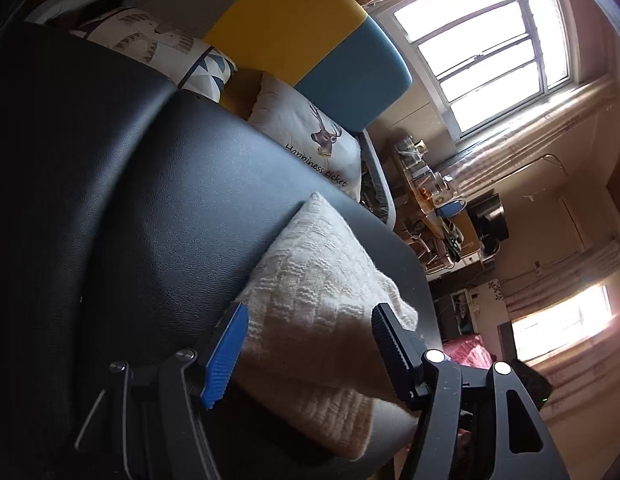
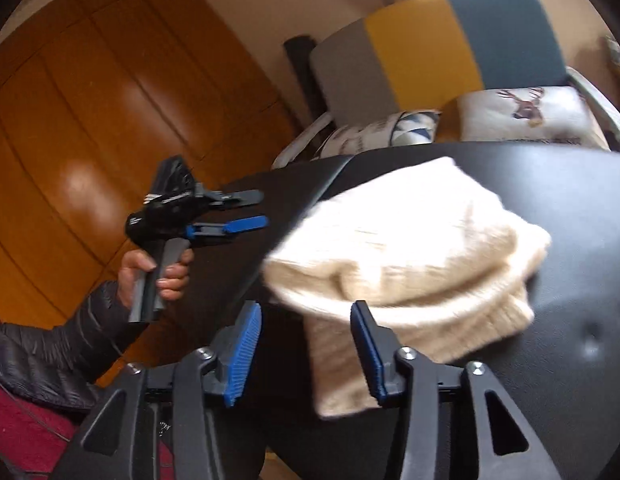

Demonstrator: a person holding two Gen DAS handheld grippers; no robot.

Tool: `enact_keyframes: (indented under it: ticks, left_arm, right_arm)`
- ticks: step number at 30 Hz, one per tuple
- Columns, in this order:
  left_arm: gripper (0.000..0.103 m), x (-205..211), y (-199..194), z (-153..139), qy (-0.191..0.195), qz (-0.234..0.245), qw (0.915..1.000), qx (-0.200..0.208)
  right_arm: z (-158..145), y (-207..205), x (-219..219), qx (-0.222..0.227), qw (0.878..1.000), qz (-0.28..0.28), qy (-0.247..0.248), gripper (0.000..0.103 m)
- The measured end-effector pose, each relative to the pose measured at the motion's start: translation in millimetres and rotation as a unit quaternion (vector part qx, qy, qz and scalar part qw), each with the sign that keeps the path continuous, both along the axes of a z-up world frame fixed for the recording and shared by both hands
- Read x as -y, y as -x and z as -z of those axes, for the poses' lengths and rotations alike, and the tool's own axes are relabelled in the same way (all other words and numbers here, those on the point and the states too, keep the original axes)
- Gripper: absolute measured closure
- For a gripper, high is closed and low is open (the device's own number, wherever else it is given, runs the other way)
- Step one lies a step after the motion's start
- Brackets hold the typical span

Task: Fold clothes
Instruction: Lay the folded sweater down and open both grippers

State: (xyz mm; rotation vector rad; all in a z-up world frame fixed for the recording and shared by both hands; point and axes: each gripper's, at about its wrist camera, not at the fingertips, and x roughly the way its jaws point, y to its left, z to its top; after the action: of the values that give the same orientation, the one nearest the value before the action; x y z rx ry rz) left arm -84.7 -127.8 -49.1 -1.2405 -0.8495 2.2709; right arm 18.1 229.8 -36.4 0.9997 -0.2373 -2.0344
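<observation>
Folded cream knit sweater point(image 2: 406, 264) lies on the black desk point(image 2: 582, 240) — free of both tools. Right gripper point(image 2: 305, 350) jaws parted, empty, just before its hem. Left gripper point(image 2: 245, 210) held off to the side, jaws apart, nothing between.

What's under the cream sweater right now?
The folded cream sweater lies on the black table. Only tabletop shows around it; anything beneath the folds is covered.

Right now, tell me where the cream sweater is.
The cream sweater lies folded on the black table, just ahead of the open right gripper, with the deer cushion behind it.
</observation>
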Motion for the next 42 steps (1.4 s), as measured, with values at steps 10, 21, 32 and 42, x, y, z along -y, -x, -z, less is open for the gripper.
enact_keyframes:
  ticks: [10, 21, 32, 42]
  left_arm:
    - [0.037, -43, 21, 19, 0.038, 0.096, 0.9944, -0.022]
    - [0.037, -53, 8, 23, -0.051, 0.171, 0.9838, -0.014]
    - [0.035, -99, -16, 15, -0.006, 0.238, 0.9705, -0.035]
    - [0.035, -94, -22, 41, -0.054, 0.233, 0.9707, -0.018]
  right_arm:
    - [19, 38, 70, 0.006, 0.998, 0.025, -0.065, 0.054]
    - [90, 46, 51, 0.220, 0.948, -0.109, 0.202, 0.055]
    - [103, -15, -14, 0.224, 0.960, -0.002, 0.168, 0.060]
    - [103, -16, -79, 0.198, 0.903, 0.254, 0.284, 0.048]
